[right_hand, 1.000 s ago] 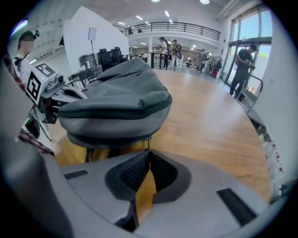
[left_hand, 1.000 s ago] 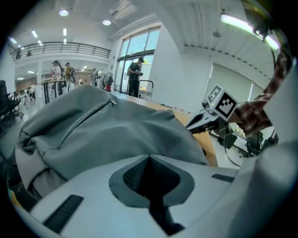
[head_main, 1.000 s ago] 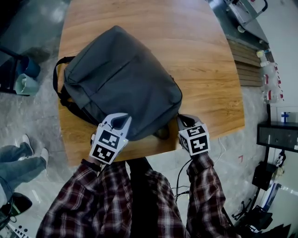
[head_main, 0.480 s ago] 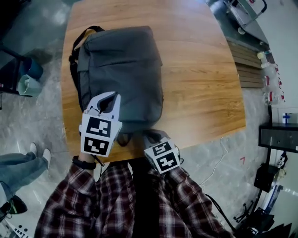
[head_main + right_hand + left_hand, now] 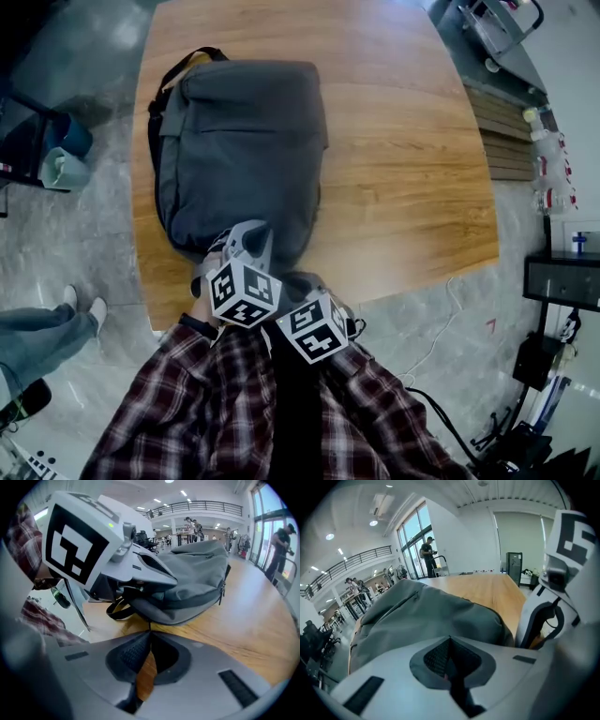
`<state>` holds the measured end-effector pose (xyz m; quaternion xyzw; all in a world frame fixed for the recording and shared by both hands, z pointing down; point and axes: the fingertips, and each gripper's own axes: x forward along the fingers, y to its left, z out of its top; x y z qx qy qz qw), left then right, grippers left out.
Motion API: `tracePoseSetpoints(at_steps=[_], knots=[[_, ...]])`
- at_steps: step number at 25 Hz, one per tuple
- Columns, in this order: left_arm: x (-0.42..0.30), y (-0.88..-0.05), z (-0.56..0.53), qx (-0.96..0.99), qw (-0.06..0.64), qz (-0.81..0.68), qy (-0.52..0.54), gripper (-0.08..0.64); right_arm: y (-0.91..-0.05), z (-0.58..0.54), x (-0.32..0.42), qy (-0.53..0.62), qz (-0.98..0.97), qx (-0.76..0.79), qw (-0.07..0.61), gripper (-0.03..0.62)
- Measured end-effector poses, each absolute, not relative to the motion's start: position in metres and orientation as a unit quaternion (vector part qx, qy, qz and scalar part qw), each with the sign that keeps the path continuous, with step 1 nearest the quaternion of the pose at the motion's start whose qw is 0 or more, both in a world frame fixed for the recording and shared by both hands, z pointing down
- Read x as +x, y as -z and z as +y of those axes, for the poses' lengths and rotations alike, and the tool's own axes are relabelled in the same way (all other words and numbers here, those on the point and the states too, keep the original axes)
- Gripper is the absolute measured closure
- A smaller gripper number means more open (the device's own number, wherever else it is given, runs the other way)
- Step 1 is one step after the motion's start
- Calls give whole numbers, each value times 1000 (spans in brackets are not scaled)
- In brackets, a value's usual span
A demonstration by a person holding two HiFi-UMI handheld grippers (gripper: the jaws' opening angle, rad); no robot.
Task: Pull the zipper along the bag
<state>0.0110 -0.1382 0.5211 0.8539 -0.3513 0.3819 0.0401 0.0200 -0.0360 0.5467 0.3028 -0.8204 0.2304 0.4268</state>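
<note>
A grey backpack (image 5: 242, 155) lies flat on the round wooden table (image 5: 403, 169), its black straps (image 5: 164, 94) at the far left. A dark zipper line (image 5: 199, 597) runs along its side, with a small pull (image 5: 220, 594) hanging there. My left gripper (image 5: 253, 239) is shut, its tips over the bag's near end; the bag (image 5: 422, 616) fills the view just beyond the closed tips (image 5: 450, 638). My right gripper (image 5: 305, 298) sits right beside it at the table's near edge, shut on nothing, with bare wood under its tips (image 5: 150, 632). No zipper pull shows between either pair of jaws.
The table's near edge (image 5: 394, 286) is close to both grippers. On the floor to the left are a teal bin (image 5: 52, 169) and a person's shoes (image 5: 67, 302). A slatted bench (image 5: 502, 131), bottles (image 5: 544, 155) and a black box (image 5: 562, 278) stand to the right.
The bag has turned from lying diagonally to lying lengthwise away from me and slid farther onto the table. Both grippers have come together at its near end.
</note>
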Motion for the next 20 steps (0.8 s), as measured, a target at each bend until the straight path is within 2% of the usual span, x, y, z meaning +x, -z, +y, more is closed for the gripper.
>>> tracePoseSetpoints(at_steps=[20], knots=[[21, -524, -121, 874, 17, -293, -388, 552, -548, -137, 125, -131, -791, 326, 501, 569]])
